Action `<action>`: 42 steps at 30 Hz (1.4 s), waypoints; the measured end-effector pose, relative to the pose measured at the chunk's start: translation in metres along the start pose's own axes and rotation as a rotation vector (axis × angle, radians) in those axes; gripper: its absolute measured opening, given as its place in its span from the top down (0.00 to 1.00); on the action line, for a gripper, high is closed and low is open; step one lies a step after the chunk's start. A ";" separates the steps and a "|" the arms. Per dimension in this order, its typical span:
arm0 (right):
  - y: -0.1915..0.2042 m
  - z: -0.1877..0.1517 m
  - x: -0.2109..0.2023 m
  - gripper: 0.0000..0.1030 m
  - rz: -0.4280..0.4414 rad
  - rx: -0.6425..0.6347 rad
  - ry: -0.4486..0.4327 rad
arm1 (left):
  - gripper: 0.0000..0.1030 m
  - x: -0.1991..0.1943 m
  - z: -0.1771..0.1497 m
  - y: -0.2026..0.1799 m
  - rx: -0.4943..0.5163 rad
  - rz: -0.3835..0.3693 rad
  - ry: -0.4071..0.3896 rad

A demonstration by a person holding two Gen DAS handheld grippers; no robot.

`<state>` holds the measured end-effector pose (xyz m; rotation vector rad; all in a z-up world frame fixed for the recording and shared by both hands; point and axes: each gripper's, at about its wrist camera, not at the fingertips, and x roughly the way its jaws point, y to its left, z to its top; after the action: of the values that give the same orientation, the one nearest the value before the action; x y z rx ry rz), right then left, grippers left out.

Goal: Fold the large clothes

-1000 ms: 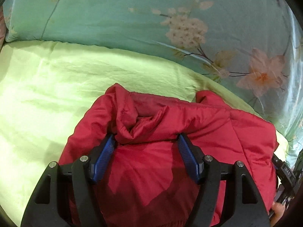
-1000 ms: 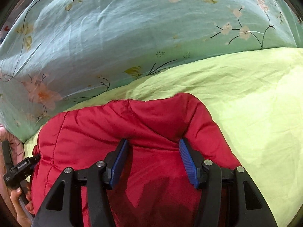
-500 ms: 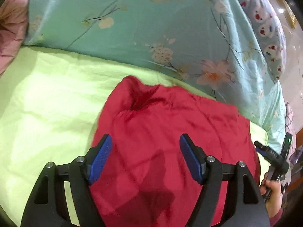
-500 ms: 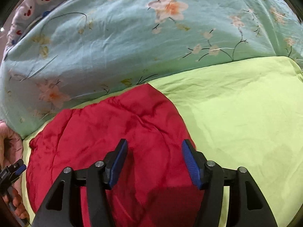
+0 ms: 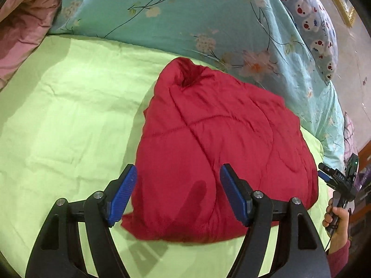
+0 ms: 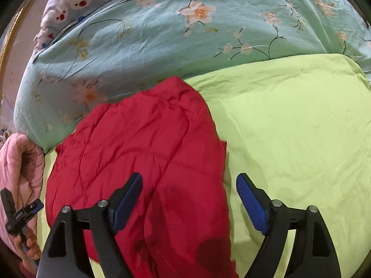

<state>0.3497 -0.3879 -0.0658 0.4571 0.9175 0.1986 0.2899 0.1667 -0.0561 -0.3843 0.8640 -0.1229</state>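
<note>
A red quilted jacket (image 5: pixel 220 143) lies folded in a rough rectangle on the lime-green sheet (image 5: pixel 65 120). My left gripper (image 5: pixel 178 192) is open and empty, held above the jacket's near edge. The right gripper also shows at the right edge of the left wrist view (image 5: pixel 336 176). In the right wrist view the jacket (image 6: pixel 143 162) lies left of centre. My right gripper (image 6: pixel 189 199) is open and empty, held above the jacket's right edge. The left gripper shows at the lower left of this view (image 6: pixel 20 213), in a hand.
A teal floral quilt (image 5: pixel 185 18) is bunched along the far side of the bed, also in the right wrist view (image 6: pixel 162 37). A pink padded garment (image 5: pixel 20 23) lies at the far left. A bear-print pillow (image 5: pixel 310 23) sits at the back right.
Both grippers have let go of the jacket's far fold and pulled back and up. The jacket now lies flat and folded, and more of the bed is in view.
</note>
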 end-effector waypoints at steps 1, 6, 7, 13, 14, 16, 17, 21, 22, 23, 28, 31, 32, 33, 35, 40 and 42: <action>0.000 -0.003 -0.001 0.17 0.000 -0.005 0.004 | 0.29 -0.001 -0.002 0.001 -0.001 -0.003 0.001; -0.012 -0.021 -0.013 0.17 0.011 0.029 0.018 | 0.23 -0.002 -0.016 0.010 -0.030 -0.043 0.021; -0.015 -0.023 -0.014 0.17 0.014 0.038 0.020 | 0.23 0.000 -0.019 0.011 -0.035 -0.048 0.026; -0.025 -0.032 -0.007 0.17 0.054 0.069 0.057 | 0.22 0.011 -0.025 0.015 -0.080 -0.072 0.042; -0.026 -0.033 -0.005 0.16 0.055 0.071 0.063 | 0.21 0.013 -0.025 0.016 -0.085 -0.077 0.044; -0.029 -0.034 0.001 0.14 0.067 0.082 0.073 | 0.20 0.019 -0.025 0.020 -0.098 -0.086 0.054; -0.030 -0.034 0.004 0.13 0.079 0.090 0.078 | 0.20 0.024 -0.025 0.023 -0.108 -0.092 0.071; -0.032 -0.031 0.020 0.13 0.148 0.124 0.117 | 0.18 0.042 -0.025 0.031 -0.172 -0.174 0.100; -0.032 -0.029 0.025 0.13 0.164 0.127 0.132 | 0.17 0.045 -0.023 0.032 -0.185 -0.191 0.099; -0.030 -0.028 0.030 0.12 0.182 0.128 0.151 | 0.16 0.047 -0.022 0.033 -0.191 -0.201 0.099; -0.024 -0.028 0.057 0.08 0.282 0.158 0.227 | 0.02 0.069 -0.019 0.035 -0.261 -0.252 0.134; -0.023 -0.028 0.068 0.04 0.314 0.177 0.245 | 0.00 0.076 -0.018 0.032 -0.272 -0.259 0.145; -0.022 -0.028 0.070 0.03 0.324 0.181 0.246 | 0.00 0.078 -0.017 0.031 -0.271 -0.268 0.147; -0.022 -0.028 0.071 0.03 0.336 0.184 0.245 | 0.00 0.080 -0.016 0.028 -0.267 -0.276 0.150; -0.019 -0.028 0.074 0.04 0.348 0.185 0.247 | 0.00 0.083 -0.014 0.023 -0.245 -0.280 0.145; -0.008 -0.028 0.076 0.15 0.339 0.152 0.240 | 0.24 0.076 -0.012 0.014 -0.198 -0.286 0.099; -0.005 -0.028 0.073 0.28 0.362 0.146 0.230 | 0.34 0.072 -0.011 0.012 -0.186 -0.293 0.085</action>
<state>0.3708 -0.3582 -0.1347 0.7468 1.0741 0.5243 0.3275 0.1560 -0.1183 -0.6833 0.9017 -0.3333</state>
